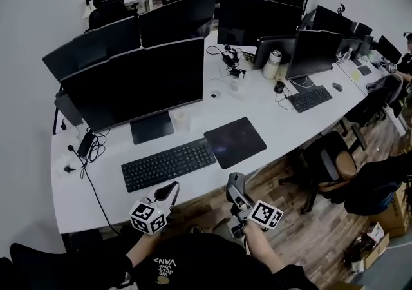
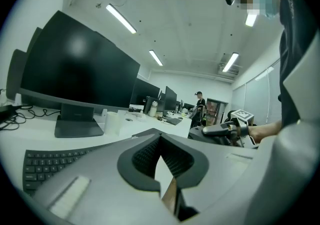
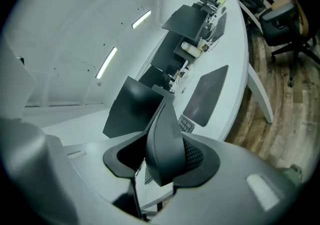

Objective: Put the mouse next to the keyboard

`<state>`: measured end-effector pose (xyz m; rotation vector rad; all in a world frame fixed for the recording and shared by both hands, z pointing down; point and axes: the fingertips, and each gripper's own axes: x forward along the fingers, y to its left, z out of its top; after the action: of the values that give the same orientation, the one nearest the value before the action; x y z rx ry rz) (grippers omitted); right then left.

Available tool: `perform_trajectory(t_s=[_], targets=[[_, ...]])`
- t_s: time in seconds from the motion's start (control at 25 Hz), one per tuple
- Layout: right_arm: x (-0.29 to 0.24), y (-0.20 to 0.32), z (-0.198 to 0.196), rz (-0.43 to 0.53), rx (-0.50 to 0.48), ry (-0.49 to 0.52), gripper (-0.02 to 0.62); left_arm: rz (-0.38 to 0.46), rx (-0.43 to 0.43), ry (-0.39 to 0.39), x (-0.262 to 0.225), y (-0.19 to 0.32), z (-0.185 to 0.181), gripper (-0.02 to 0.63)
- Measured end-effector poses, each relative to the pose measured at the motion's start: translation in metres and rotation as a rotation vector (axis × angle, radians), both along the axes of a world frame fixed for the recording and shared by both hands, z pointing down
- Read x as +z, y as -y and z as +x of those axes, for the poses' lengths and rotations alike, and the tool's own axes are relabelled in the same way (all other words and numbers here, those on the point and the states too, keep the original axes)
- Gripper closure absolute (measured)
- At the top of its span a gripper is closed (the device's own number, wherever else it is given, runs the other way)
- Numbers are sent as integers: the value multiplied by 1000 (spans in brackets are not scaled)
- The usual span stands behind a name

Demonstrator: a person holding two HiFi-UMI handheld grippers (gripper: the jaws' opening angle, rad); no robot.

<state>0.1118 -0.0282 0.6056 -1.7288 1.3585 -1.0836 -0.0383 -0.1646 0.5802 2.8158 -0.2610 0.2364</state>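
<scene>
A black keyboard [image 1: 168, 164] lies on the white desk [image 1: 96, 195] in front of a large monitor [image 1: 138, 86], with a dark mouse pad [image 1: 235, 142] to its right. My right gripper [image 1: 235, 185] hovers just off the desk's front edge, below the pad, shut on a dark grey mouse [image 3: 167, 144]. The mouse fills the space between its jaws. The right gripper view looks along the desk at the pad [image 3: 207, 94] and a corner of the keyboard [image 3: 186, 125]. My left gripper [image 1: 170, 190] is over the front edge below the keyboard [image 2: 50, 161], shut and holding nothing.
A white cup [image 1: 182, 120] stands beside the monitor stand and cables [image 1: 87, 147] lie at the left. Further right are more monitors, a second keyboard [image 1: 309, 98] and office chairs [image 1: 331, 166] on the wood floor. A person [image 2: 200, 101] stands far off.
</scene>
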Motion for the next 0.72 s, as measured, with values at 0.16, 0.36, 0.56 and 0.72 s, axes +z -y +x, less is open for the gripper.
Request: perform_trajectory(t_s=[0.16,0.36,0.56,0.72], targets=[[7,9,11,-26,-1,12,419,-22,-2,4,5,6,8,604],[13,28,35,-40,-38,17,419,-42,-58,13,12,23,22,604],[12,51,73,-54,-101,-2,419,-42,-127,2,7,35,51,604],[9,70,106,-64,-156,-28,419,-35,-165,-2,3,41,77,604]])
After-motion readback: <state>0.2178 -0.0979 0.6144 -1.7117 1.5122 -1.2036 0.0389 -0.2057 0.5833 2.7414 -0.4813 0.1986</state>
